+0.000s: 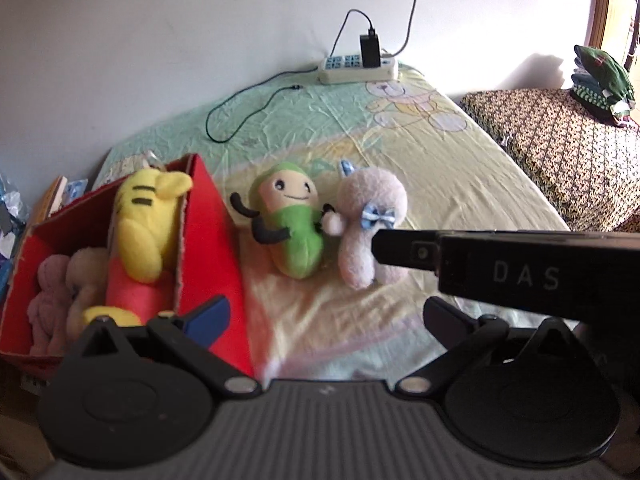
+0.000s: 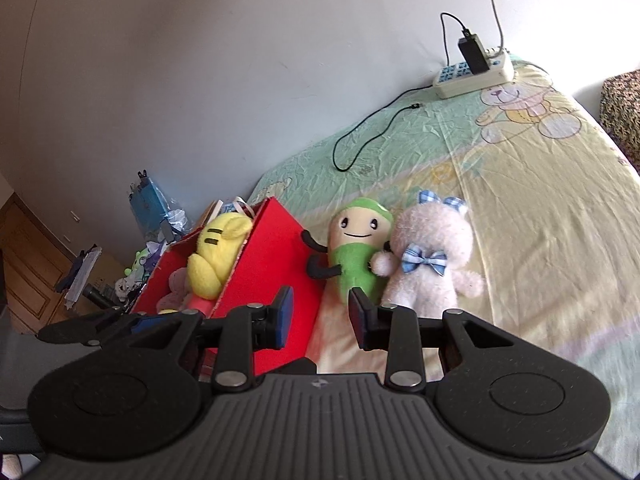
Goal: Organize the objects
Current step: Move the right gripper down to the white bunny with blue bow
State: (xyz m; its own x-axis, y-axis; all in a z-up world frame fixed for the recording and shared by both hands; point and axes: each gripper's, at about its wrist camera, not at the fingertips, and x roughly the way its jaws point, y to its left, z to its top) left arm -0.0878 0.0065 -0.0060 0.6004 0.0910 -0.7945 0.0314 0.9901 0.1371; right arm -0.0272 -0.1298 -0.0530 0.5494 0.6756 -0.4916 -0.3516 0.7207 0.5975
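The green plush (image 2: 354,264) lies on its back on the bedsheet (image 2: 540,208), face up, just beside the red box (image 2: 276,260) — that closeness is why I judge it the next one to go in. Its black arm reaches toward the box wall, and on its other side it touches the pink plush bear (image 2: 430,264), whose paw rests against the green body. The two lie side by side, so a grip on the green one has to avoid snagging the bear's paw or its blue bow.

My right gripper (image 2: 320,316) hangs low over the lower end of the green plush, fingers parted with nothing between them, the gap lined up roughly with the toy's bottom end. I hold it open like that because a soft, rounded body needs a wide mouth to close around.

My left gripper (image 1: 324,312) is spread wide too and holds nothing; one blue pad (image 1: 210,316) sits in front of the red box's near wall. I'd say it waits there, out of the way.

Inside the box a yellow plush (image 1: 146,224) leans against the wall above a pale pink plush (image 1: 50,300) — part of the sorting looks done, two toys remain on the sheet.

Farther back, a power strip (image 2: 476,74) and its black cable (image 2: 372,132) lie by the wall, well apart from the toys.
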